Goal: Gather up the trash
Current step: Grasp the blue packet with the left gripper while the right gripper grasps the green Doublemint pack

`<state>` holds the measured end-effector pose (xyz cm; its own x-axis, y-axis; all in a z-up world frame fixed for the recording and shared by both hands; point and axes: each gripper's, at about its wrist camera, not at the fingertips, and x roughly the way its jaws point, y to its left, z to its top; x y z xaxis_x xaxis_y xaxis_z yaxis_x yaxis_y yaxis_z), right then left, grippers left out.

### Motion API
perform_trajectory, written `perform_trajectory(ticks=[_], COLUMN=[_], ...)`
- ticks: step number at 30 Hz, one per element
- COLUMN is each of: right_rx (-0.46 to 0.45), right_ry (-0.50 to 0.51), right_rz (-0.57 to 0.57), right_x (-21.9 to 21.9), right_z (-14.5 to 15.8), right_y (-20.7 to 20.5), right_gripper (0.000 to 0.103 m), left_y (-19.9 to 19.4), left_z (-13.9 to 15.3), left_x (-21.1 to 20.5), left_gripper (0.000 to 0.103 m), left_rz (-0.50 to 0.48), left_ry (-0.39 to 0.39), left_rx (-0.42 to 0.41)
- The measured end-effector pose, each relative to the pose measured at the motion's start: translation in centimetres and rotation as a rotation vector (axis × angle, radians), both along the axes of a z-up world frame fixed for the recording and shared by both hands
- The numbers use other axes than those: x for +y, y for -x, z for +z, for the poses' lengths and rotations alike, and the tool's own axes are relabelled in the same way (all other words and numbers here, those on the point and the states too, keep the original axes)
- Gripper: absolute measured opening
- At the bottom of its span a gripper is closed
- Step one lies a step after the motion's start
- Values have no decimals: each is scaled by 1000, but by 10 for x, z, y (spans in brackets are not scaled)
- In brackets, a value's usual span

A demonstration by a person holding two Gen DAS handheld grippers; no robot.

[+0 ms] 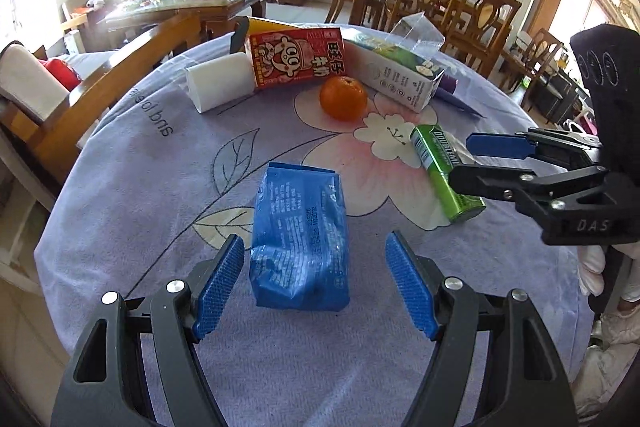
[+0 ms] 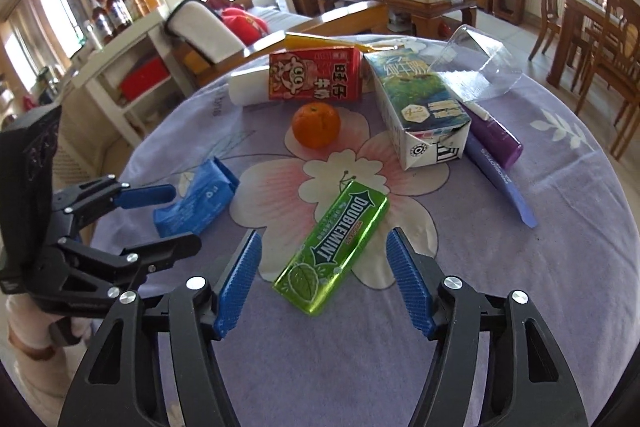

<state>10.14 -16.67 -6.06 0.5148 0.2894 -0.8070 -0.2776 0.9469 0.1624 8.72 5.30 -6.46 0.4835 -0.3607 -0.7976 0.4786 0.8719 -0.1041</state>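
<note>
The blue packet [image 1: 299, 239] lay on the near part of the round table [image 1: 120, 227], directly ahead of the left gripper [image 1: 315, 285], its long axis running near to far, in line with the spread fingers, which touched nothing. To its right the green gum pack [image 2: 334, 247] lay slantwise, near-left to far-right, just ahead of the right gripper [image 2: 324, 287], whose jaws also stood apart and empty. Each hand looked nearer to its own piece. Farther off sat one orange [image 1: 343, 98], one red carton [image 1: 298, 58], one white-and-green carton [image 2: 420, 111], one white roll [image 1: 220, 85], one clear cup [image 2: 476, 67] on its side and one purple tube [image 2: 496, 139].
</note>
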Motion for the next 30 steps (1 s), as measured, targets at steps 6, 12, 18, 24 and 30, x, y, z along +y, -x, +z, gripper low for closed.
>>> perform_trajectory(ticks=[6, 12, 18, 24, 30], right_rx=[-18, -37, -35, -89, -141], right_ry=[113, 131, 29, -33, -30], right_rz=[35, 80, 80, 73, 48], right_x=[14, 9, -12, -46, -85], right_z=[-9, -10, -7, 14, 34], right_y=[-3, 1, 5, 23, 48], right_gripper=[48, 33, 32, 32, 31], left_y=[-3, -6, 2, 15, 29], left_z=[-2, 1, 8, 31, 55], left_x=[2, 11, 13, -5, -54], left_gripper=[61, 44, 42, 42, 42], left_rz=[4, 24, 22, -16, -108], left_ry=[-15, -1, 37, 100, 174], left_rx=[16, 14, -6, -64, -113])
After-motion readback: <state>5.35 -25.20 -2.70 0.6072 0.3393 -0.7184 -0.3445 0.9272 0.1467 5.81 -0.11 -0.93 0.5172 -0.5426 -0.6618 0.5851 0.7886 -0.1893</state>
